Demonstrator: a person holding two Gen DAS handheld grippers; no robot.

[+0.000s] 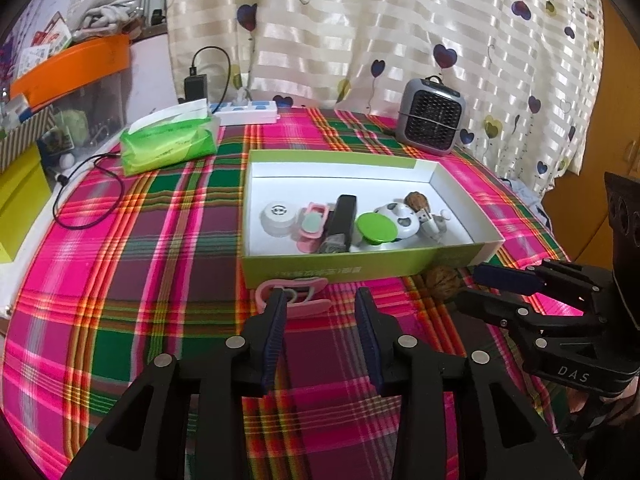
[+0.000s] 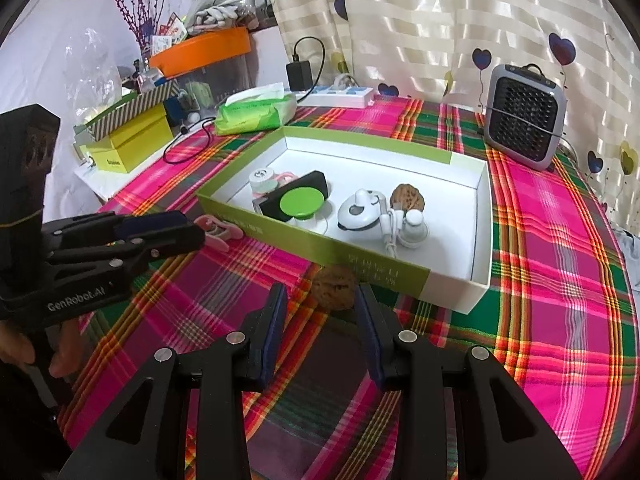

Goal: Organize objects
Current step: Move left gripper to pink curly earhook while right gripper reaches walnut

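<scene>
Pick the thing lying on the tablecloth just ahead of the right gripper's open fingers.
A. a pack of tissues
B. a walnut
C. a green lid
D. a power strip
B: the walnut sits on the cloth outside the box, just ahead of the right gripper.

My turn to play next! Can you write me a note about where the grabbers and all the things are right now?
Left gripper: open, nothing gripped; its left finger reaches the pink plastic clip lying on the plaid tablecloth in front of the box.
Right gripper: open, the brown wrinkled walnut sits at its fingertips, not gripped.
Done: the green-and-white cardboard box already holds a green round lid, another walnut, a black case and small white items.
Left: put the clip and the walnut into the box.
</scene>
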